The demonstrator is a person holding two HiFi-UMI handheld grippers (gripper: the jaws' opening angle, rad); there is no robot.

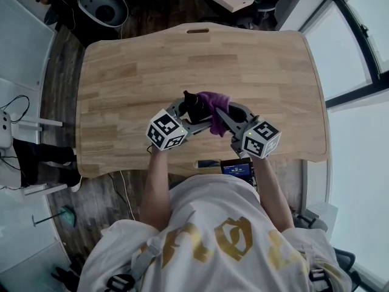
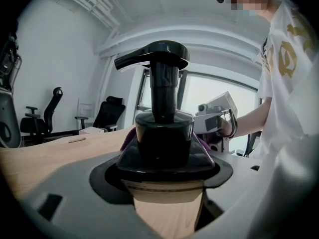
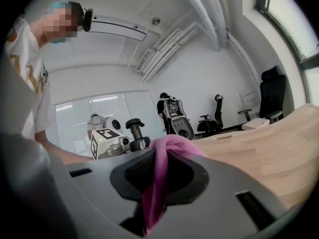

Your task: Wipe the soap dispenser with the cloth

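L tool (image 1: 187,112) clamped on soap dispenser (image 2: 164,133); R tool (image 3: 158,183) pinches cloth (image 3: 168,148) beside it.

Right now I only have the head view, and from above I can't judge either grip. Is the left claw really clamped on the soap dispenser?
Observer: Yes. The left gripper view shows the left claw shut on the soap dispenser, with its jaws against the wide black base.
Operator: Does the right one have the cloth?
Observer: Yes. In the right gripper view the right claw is shut on the cloth, with a pink fold pinched between the jaws.
Operator: Is the dispenser upright?
Observer: Yes, upright, with the pump head on top and the spout pointing to the left gripper view's left.
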